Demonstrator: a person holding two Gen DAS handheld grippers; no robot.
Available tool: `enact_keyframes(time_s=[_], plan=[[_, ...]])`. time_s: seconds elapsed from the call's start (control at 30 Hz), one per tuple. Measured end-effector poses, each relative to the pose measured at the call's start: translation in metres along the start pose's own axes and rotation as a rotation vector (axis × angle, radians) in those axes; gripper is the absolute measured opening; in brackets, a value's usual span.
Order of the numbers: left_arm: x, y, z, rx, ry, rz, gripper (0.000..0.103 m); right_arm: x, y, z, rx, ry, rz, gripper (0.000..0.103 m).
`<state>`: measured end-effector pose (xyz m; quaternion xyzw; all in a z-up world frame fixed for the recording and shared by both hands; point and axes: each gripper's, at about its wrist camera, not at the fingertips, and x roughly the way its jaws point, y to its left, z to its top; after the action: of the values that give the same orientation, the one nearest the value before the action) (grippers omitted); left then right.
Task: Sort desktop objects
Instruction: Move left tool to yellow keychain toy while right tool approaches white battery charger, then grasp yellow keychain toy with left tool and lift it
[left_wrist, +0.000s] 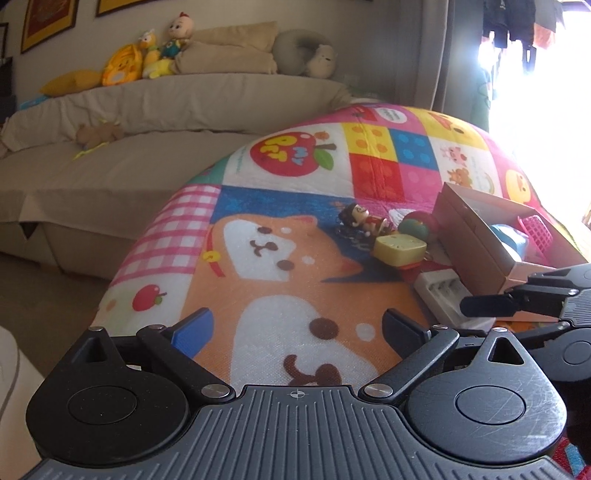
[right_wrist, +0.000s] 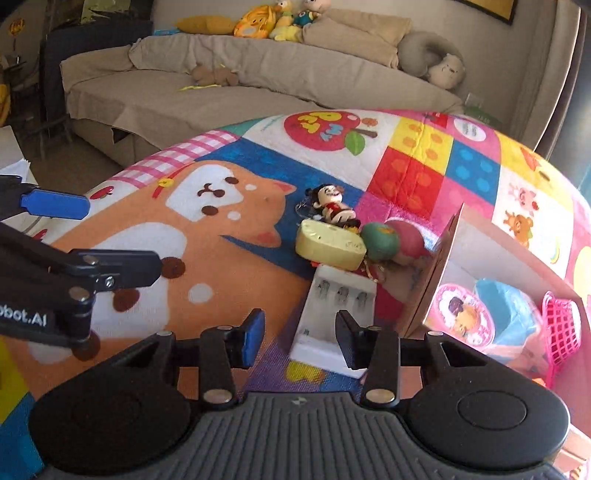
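Observation:
On the colourful play mat a small doll keychain (right_wrist: 330, 206), a yellow cheese-shaped toy (right_wrist: 328, 245), a green ball (right_wrist: 378, 242) and a pink ball (right_wrist: 408, 238) lie in a cluster. A white battery charger (right_wrist: 334, 314) lies just in front of them, beside a cardboard box (right_wrist: 443, 266). My right gripper (right_wrist: 301, 336) hovers over the charger's near end, jaws narrow but apart, mat showing beside the blue pad, nothing pressed. My left gripper (left_wrist: 299, 328) stands wide open over the dog print, holding nothing. The same cheese toy (left_wrist: 399, 251) and charger (left_wrist: 443, 291) appear at its right.
Inside the box lie a blue item (right_wrist: 506, 306), a pink mesh basket (right_wrist: 561, 325) and a round pink printed container (right_wrist: 461, 314). A beige sofa (right_wrist: 221, 96) with plush toys runs behind the mat. Bright window light washes out the right side of the left wrist view.

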<state>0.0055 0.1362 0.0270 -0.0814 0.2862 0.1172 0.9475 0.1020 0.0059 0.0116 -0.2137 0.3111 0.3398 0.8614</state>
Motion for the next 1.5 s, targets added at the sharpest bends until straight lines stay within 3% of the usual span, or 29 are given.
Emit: enact_keyframes(time_s=[0.13,0.3,0.37,0.4,0.43,0.53,0.6,0.77,0.93,1.1,1.17,1.2,1.37,1.5], plan=[[0.000,-0.003,0.000,0.003,0.005,-0.009,0.101,-0.027,-0.014,-0.022,0.054,0.051,0.124,0.042],[0.000,-0.014,-0.002,0.025,0.018,-0.033,0.101,-0.066,-0.030,-0.063,0.019,0.082,0.066,0.043],[0.001,-0.021,-0.003,0.036,0.027,-0.042,0.101,-0.079,-0.039,-0.079,0.005,0.084,0.005,0.046],[0.002,-0.025,-0.004,0.042,0.032,-0.046,0.101,-0.085,-0.044,-0.085,0.007,0.072,-0.037,0.056],[0.004,-0.029,-0.004,0.051,0.037,-0.052,0.101,-0.088,-0.049,-0.089,0.006,0.066,-0.077,0.058],[0.007,-0.042,-0.005,0.086,0.044,-0.073,0.101,-0.092,-0.063,-0.103,-0.019,0.018,-0.299,0.076],[0.012,-0.051,-0.001,0.108,0.036,-0.076,0.101,-0.093,-0.073,-0.108,-0.004,0.003,-0.375,0.081],[0.047,-0.061,0.023,0.090,0.044,-0.083,0.101,-0.102,-0.101,-0.115,0.210,-0.027,-0.284,0.086],[0.085,-0.084,0.046,0.165,0.069,-0.079,0.084,-0.107,-0.100,-0.127,0.259,-0.067,-0.256,0.089],[0.114,-0.096,0.058,0.136,0.095,-0.097,0.082,-0.110,-0.101,-0.133,0.285,-0.080,-0.265,0.093],[0.121,-0.097,0.058,0.131,0.113,-0.086,0.070,-0.109,-0.101,-0.133,0.288,-0.082,-0.264,0.096],[0.123,-0.097,0.057,0.129,0.122,-0.088,0.063,-0.109,-0.100,-0.133,0.288,-0.083,-0.260,0.097],[0.108,-0.090,0.050,0.137,0.118,-0.091,0.062,-0.105,-0.103,-0.133,0.302,-0.074,-0.241,0.098],[0.072,-0.087,0.037,0.216,0.078,-0.108,0.062,-0.103,-0.105,-0.133,0.321,-0.064,-0.242,0.099]])
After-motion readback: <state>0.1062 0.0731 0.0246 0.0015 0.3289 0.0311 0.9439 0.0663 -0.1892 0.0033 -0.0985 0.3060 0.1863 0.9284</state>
